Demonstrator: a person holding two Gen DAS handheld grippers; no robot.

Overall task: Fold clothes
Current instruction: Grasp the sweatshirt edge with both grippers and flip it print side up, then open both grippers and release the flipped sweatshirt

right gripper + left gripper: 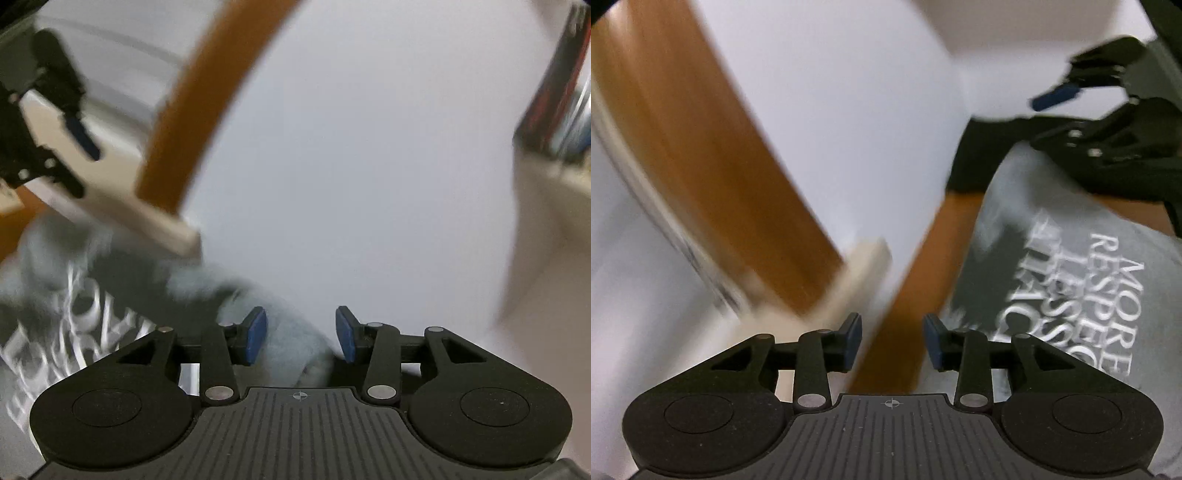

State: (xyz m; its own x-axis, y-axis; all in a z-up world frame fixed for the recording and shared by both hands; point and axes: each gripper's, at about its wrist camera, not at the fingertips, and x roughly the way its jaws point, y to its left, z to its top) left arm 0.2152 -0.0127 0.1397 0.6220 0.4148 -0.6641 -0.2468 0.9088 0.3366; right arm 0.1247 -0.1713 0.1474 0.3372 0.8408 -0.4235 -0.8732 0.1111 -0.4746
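**Shirt lies beside both grippers, neither holding it**

Grey shirt (1052, 258) with white lettering sits on the white surface (831, 110), to the right of the left gripper (892, 341) and low and left of the right gripper (301, 338). Both sets of blue pads stand apart. The left one holds nothing. Some grey cloth shows in the right gripper's gap, but the pads do not press on it. The lettering runs lengthwise away from the left gripper toward the right one. Both views are blurred, so the fold's state is hard to judge. The right gripper looks nearer the cloth, likely the first to regrasp an edge.
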